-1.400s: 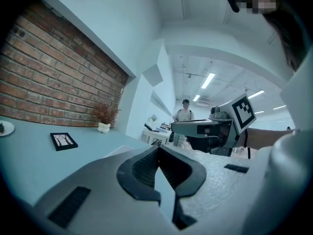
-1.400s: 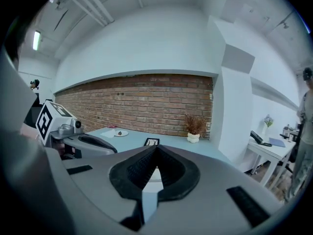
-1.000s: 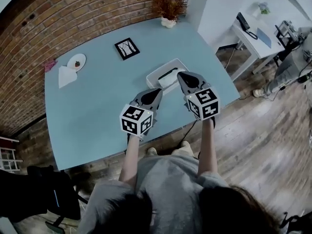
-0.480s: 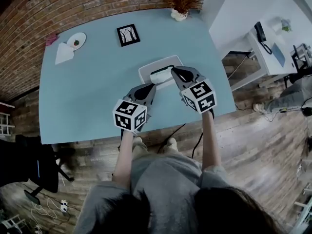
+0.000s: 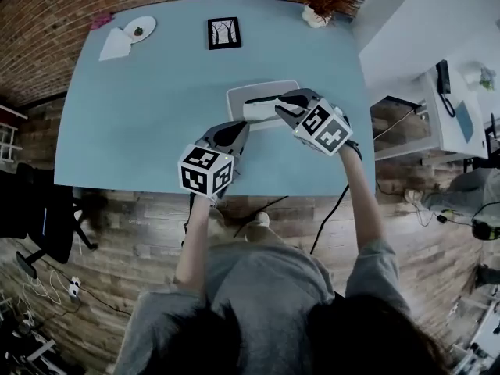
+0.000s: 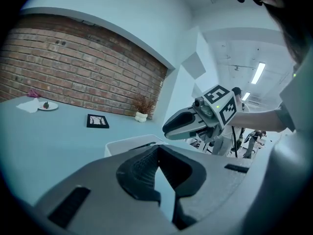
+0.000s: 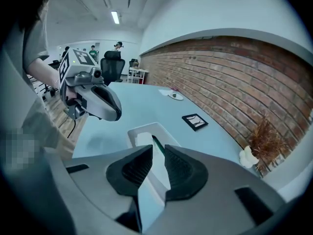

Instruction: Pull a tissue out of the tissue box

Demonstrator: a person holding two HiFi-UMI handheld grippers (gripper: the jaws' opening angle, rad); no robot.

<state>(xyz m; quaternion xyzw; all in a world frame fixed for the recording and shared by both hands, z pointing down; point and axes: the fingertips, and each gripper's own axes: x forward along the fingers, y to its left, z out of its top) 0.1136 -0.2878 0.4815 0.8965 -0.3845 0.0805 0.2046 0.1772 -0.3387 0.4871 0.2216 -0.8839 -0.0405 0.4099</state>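
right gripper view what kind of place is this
Probably an open-plan office or lab: an office chair, people standing at the far end, and a strip light on the ceiling.

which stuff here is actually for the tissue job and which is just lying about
For the job: tissue box, the tissue in its slot, right gripper (jaws opening, nothing between them), left gripper.

Just lying about: framed picture, small plate, white napkin, potted dried plant.
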